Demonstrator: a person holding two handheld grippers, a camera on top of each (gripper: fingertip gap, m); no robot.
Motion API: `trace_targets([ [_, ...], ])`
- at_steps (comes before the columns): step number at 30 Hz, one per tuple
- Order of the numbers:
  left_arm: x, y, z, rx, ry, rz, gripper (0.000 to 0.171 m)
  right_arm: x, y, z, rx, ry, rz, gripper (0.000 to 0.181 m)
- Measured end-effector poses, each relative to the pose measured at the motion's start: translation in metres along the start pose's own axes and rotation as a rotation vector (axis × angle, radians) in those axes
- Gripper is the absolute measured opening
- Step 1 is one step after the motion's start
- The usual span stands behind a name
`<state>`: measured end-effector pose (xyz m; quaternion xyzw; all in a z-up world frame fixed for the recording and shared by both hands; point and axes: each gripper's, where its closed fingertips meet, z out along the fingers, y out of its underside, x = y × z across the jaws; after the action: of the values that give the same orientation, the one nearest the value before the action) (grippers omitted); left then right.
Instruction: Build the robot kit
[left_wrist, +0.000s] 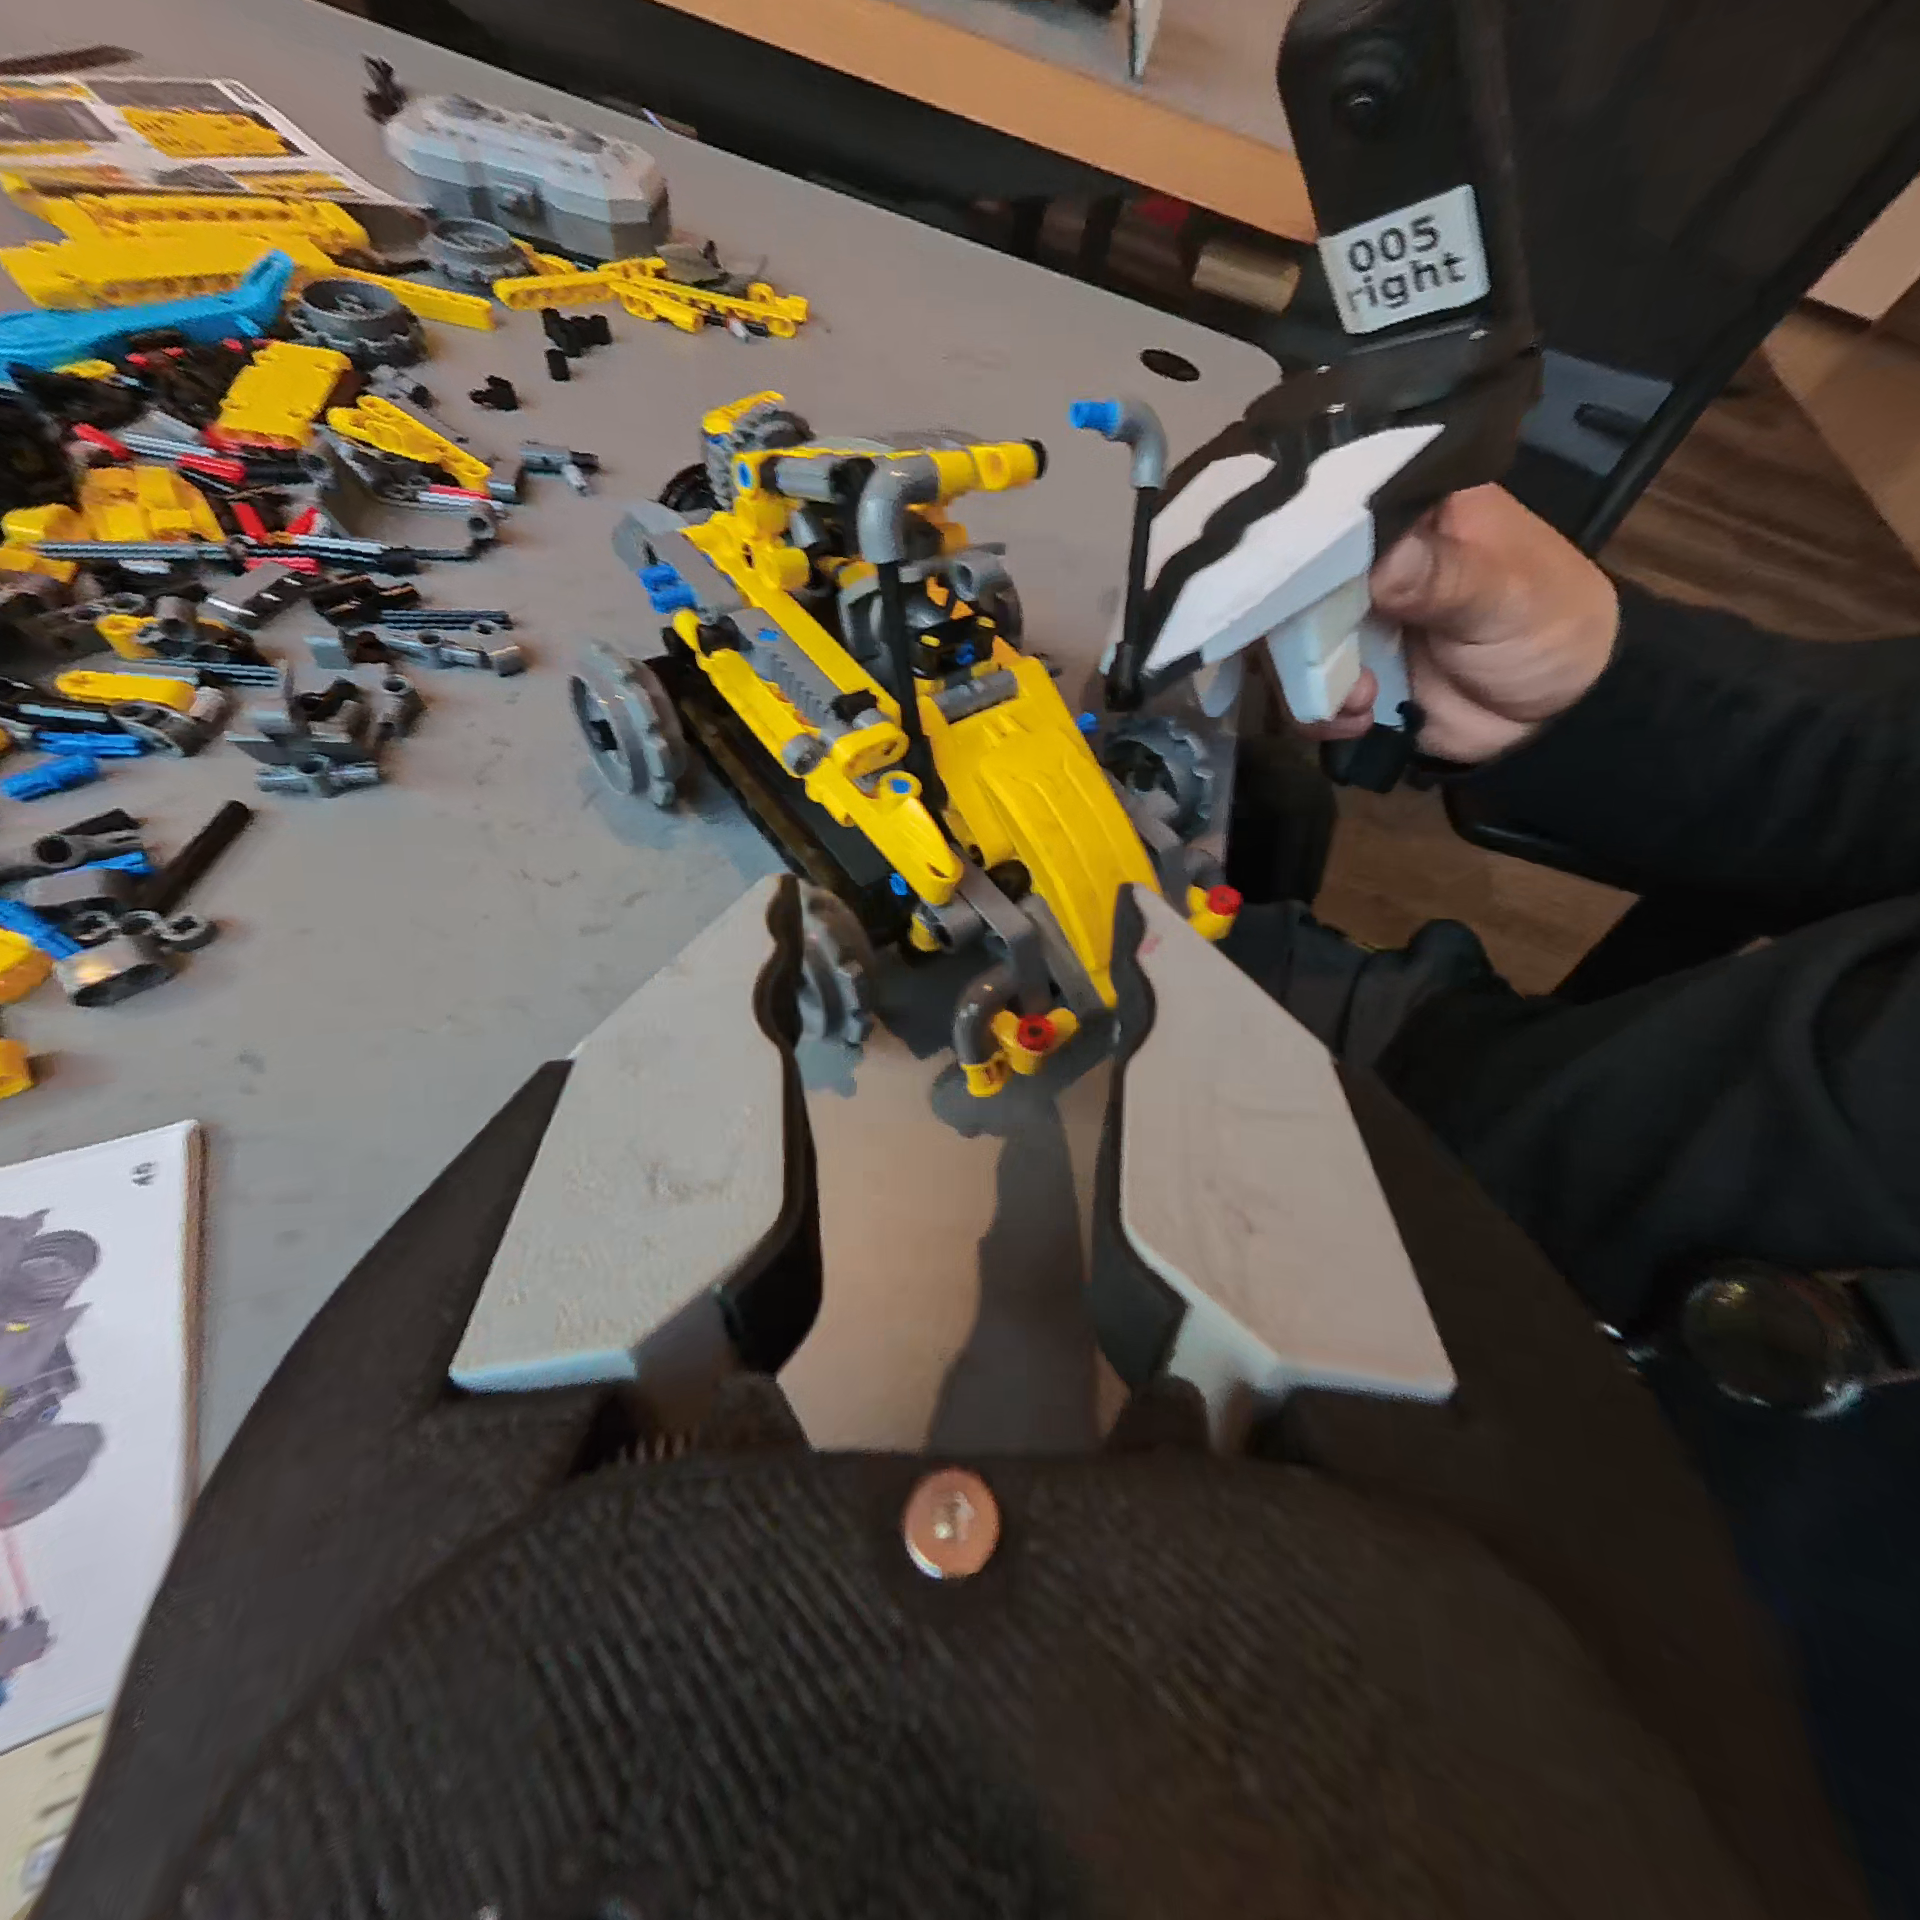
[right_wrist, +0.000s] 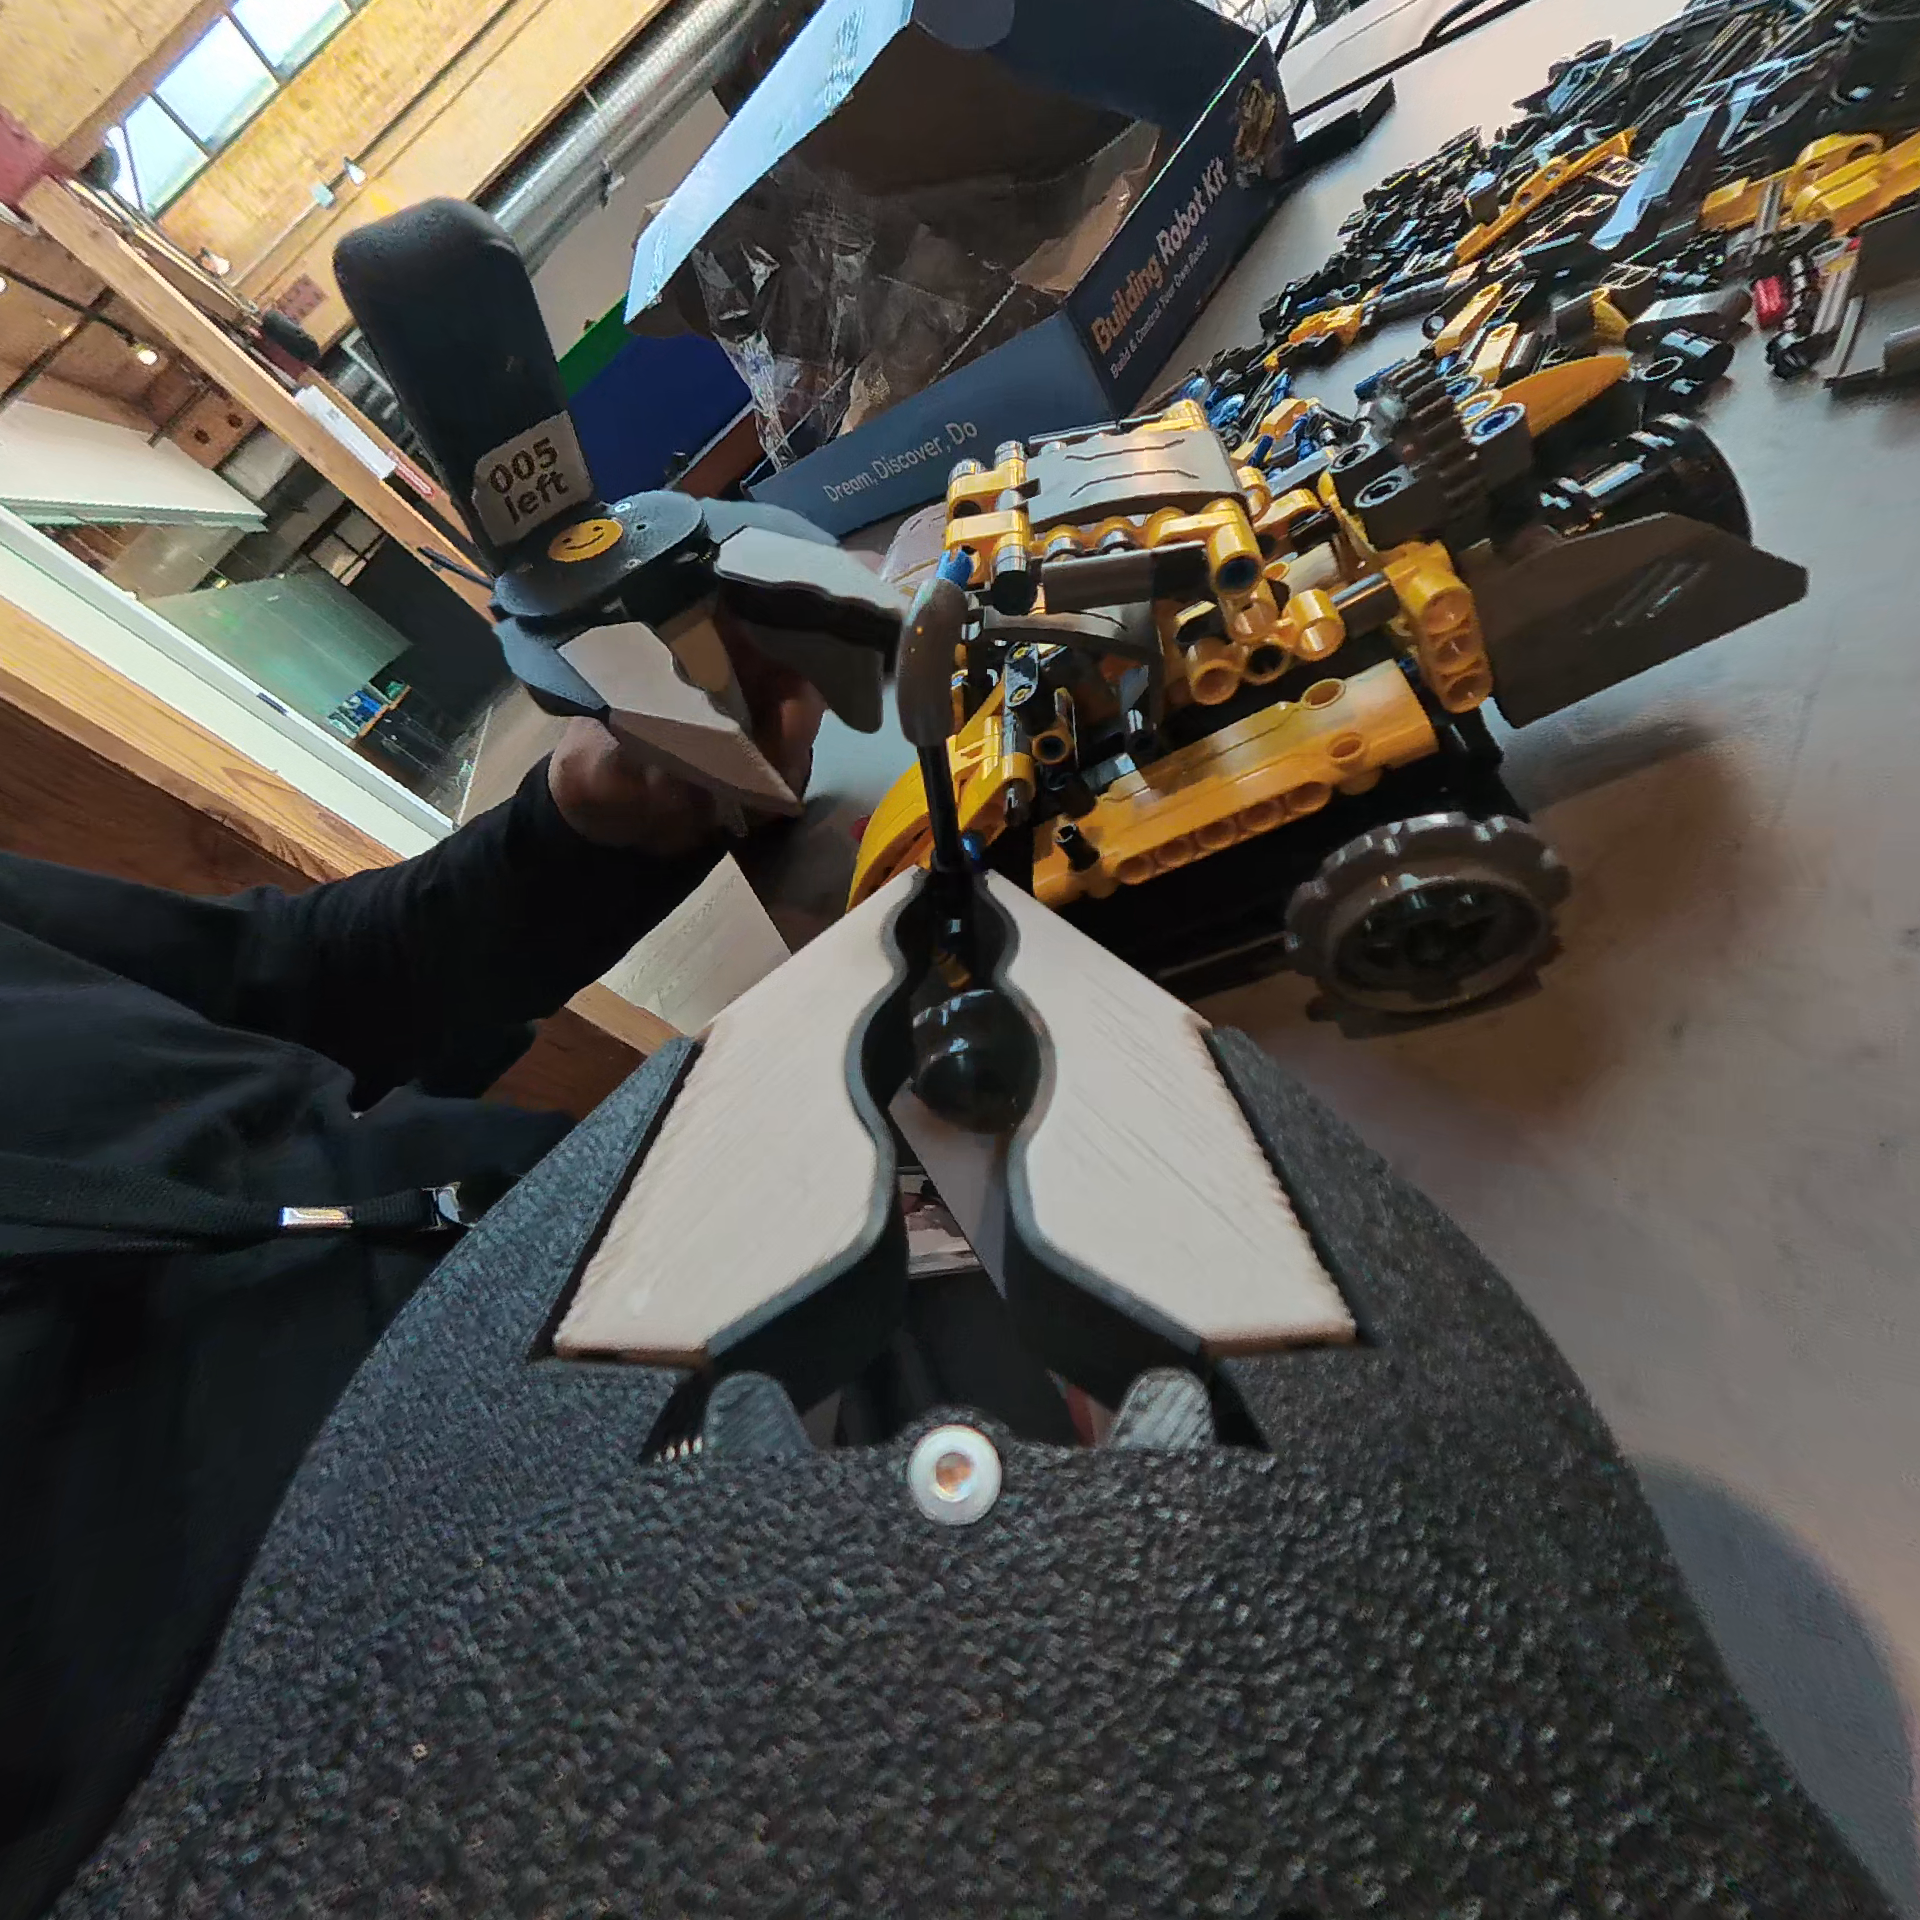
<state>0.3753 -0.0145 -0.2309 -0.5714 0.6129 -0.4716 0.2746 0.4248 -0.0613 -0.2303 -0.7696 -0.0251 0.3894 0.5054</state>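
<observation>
A yellow, grey and black brick-built vehicle model (left_wrist: 883, 675) stands on the grey table (left_wrist: 468, 987) near its right edge. It also shows in the right wrist view (right_wrist: 1247, 675). My left gripper (left_wrist: 956, 935) has its jaws wide apart around the model's near end, with both fingers touching it. My right gripper (right_wrist: 945, 883) is shut on a thin black rod (right_wrist: 940, 821) with a grey elbow piece (right_wrist: 925, 644) on top. It holds the rod upright beside the model. In the left wrist view the right gripper (left_wrist: 1132, 665) and the rod (left_wrist: 1138, 561) are just right of the model.
Many loose yellow, black, grey and blue pieces (left_wrist: 208, 468) lie on the table's left, with a grey battery box (left_wrist: 530, 177) behind them. An open booklet (left_wrist: 94, 1403) lies near left. An open dark blue cardboard box (right_wrist: 935, 208) stands beyond the model. A person's black sleeve (right_wrist: 364, 935) is close. My right fingertips sit around 8 cm from my left ones.
</observation>
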Motion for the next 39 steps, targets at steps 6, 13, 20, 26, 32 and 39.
trace_targets([
  [6,-0.017,-0.001,0.013,-0.061,0.011,-0.003,0.074,0.000,0.001,0.002,-0.006,-0.012,0.009,0.006],
  [13,-0.009,0.004,0.028,-0.129,0.107,-0.029,0.078,0.002,0.002,0.001,0.005,-0.039,0.057,0.006],
  [20,-0.001,0.005,0.036,-0.156,0.138,-0.035,0.080,0.002,0.003,0.004,-0.001,-0.046,0.052,0.006],
  [26,0.001,0.008,0.040,-0.180,0.152,-0.033,0.083,0.004,0.003,0.004,-0.007,-0.038,0.044,0.006],
  [32,-0.002,0.005,0.042,-0.175,0.157,-0.049,0.082,0.005,0.000,0.004,-0.018,-0.036,0.027,0.006],
  [39,-0.004,0.004,0.045,-0.179,0.167,-0.050,0.082,0.008,-0.002,0.005,-0.070,-0.001,-0.023,0.006],
])
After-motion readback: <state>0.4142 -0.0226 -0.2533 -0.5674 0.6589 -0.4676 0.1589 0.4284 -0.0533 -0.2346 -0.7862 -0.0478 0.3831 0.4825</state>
